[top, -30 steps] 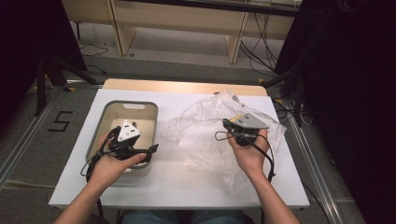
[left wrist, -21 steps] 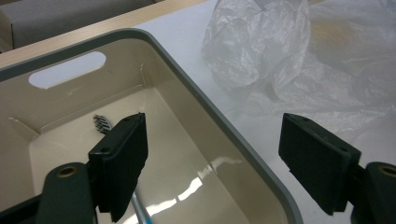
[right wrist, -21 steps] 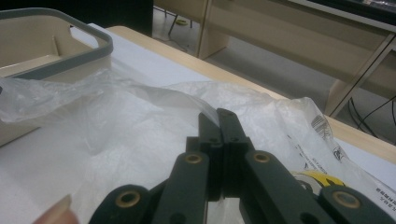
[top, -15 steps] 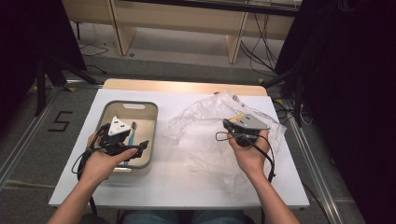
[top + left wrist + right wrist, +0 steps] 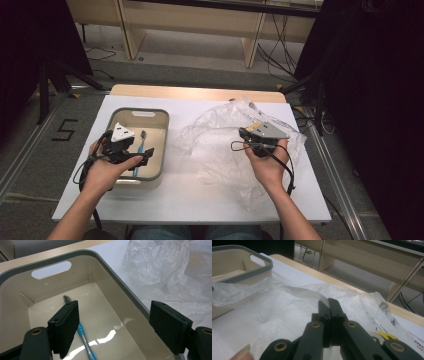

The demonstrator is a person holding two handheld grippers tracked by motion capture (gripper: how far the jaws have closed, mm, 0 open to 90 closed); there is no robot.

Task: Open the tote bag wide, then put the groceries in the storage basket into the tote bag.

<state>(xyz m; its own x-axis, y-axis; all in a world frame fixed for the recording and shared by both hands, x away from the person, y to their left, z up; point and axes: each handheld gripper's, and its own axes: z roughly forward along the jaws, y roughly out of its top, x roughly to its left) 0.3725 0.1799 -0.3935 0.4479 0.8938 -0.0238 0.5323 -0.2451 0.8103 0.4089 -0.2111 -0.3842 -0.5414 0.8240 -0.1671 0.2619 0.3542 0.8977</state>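
Since the earlier frame the left gripper (image 5: pixel 145 155) has drawn back toward the near left rim of the tub (image 5: pixel 165 150), jaws wide apart and empty, straddling that tub's right wall. One blue toothbrush (image 5: pixel 83 338) lies on the tub floor, below the left jaw. The right gripper (image 5: pixel 329 305) has kept its place, jaws pressed together on a fold of the one clear plastic bag (image 5: pixel 220 145), which lies spread over the table's (image 5: pixel 175 200) right half. Bare tabletop runs along the near edge.
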